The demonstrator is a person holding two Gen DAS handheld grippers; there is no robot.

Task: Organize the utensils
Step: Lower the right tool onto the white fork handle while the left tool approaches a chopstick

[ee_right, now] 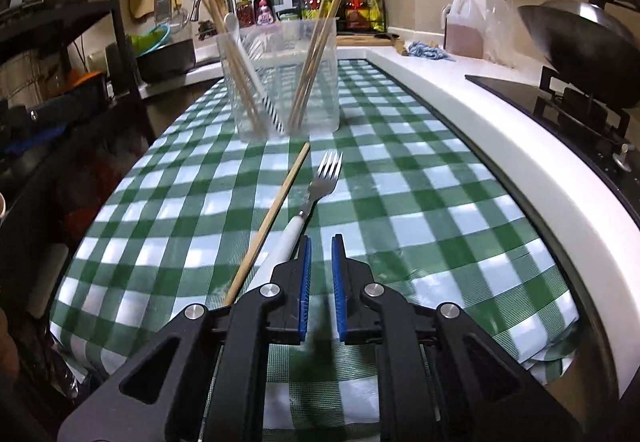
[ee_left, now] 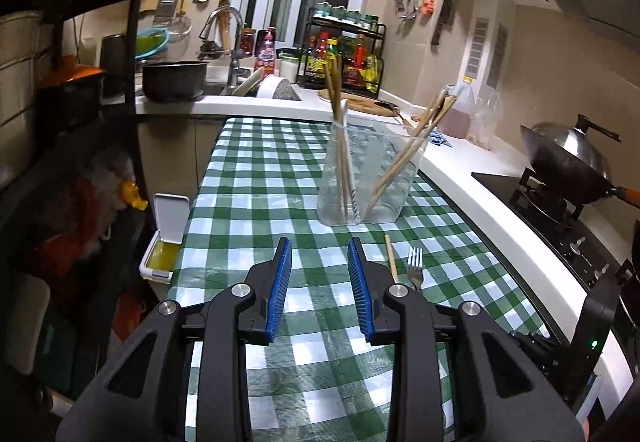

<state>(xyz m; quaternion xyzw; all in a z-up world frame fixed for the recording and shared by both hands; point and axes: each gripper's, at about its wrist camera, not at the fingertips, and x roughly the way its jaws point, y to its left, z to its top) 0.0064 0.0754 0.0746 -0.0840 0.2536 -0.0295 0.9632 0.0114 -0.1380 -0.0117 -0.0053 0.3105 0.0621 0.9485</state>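
Note:
A clear plastic container (ee_left: 368, 177) (ee_right: 280, 81) stands on the green checked tablecloth (ee_left: 256, 177) (ee_right: 400, 181). It holds several wooden chopsticks and a white spoon. In front of it lie one loose chopstick (ee_left: 391, 258) (ee_right: 276, 209) and a white-handled fork (ee_left: 415, 262) (ee_right: 326, 173), side by side. My left gripper (ee_left: 319, 244) hovers open over the cloth, left of the chopstick, with nothing between its jaws. My right gripper (ee_right: 320, 238) sits low just right of the fork's handle; its blue pads (ee_right: 305, 282) stand narrowly apart with nothing between them.
A white counter edge (ee_right: 480, 109) runs along the table's right side, with a wok (ee_left: 568, 157) (ee_right: 580, 33) on the stove behind it. An oil jug (ee_right: 464, 25) stands at the back. A small open white bin (ee_left: 164, 242) sits off the table's left edge.

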